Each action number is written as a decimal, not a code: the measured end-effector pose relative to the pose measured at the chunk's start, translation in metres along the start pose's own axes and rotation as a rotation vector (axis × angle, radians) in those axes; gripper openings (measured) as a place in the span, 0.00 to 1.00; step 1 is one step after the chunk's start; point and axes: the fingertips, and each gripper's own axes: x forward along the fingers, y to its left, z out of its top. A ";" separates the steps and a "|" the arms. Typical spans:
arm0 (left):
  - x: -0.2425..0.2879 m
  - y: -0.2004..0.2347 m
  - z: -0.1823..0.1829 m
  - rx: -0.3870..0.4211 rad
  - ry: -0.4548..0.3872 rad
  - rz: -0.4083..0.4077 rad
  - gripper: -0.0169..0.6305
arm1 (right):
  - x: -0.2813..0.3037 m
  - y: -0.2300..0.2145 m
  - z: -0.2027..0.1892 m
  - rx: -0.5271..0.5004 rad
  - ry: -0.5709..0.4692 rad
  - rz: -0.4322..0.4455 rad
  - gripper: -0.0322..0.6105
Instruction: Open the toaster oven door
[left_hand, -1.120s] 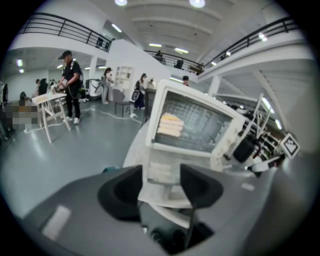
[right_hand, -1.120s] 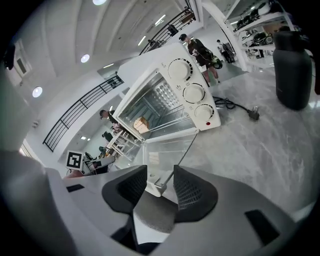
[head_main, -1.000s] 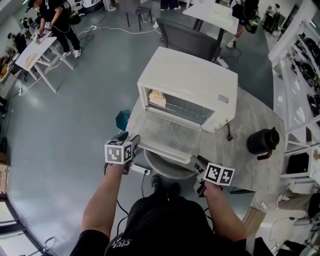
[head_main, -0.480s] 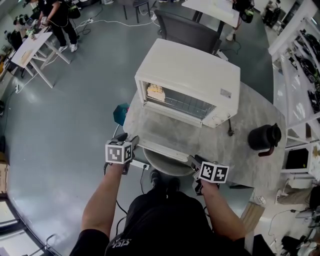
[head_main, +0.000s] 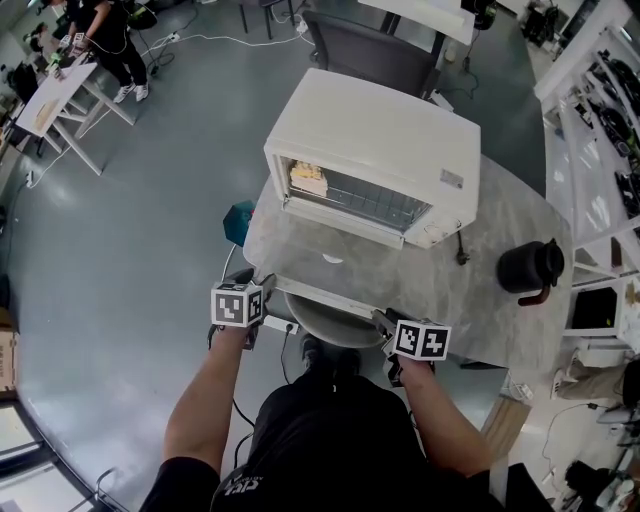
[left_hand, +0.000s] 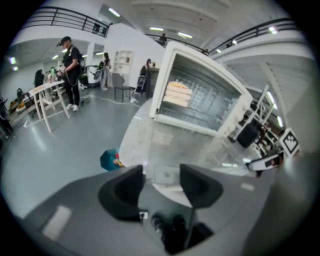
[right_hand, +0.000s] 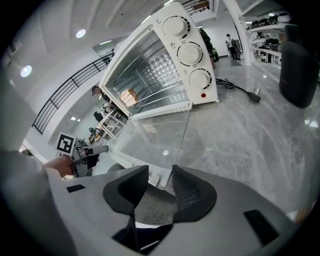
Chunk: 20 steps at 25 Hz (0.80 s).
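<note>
Left gripper (left_hand: 161, 181) and right gripper (right_hand: 160, 182) jaws spread, the right's just narrowed slightly; door (head_main: 330, 262) edge just ahead, partly hidden, perhaps untouched.

Lab hall, worktables (head_main: 42, 104), equipment shelves (head_main: 608, 100)

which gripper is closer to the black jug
Right. The right gripper is at the right front corner of the open door, with the black jug off to its right; the left gripper is at the door's left front corner, farther away.
</note>
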 end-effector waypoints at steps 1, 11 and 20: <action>0.001 0.000 0.000 -0.004 -0.003 -0.002 0.39 | 0.001 -0.001 0.000 0.001 0.002 -0.001 0.27; -0.002 0.002 0.004 0.002 -0.008 0.021 0.39 | 0.001 0.000 -0.002 0.011 0.011 0.013 0.26; -0.032 -0.021 0.025 0.011 -0.071 0.046 0.38 | -0.031 -0.004 0.017 0.014 -0.062 0.066 0.24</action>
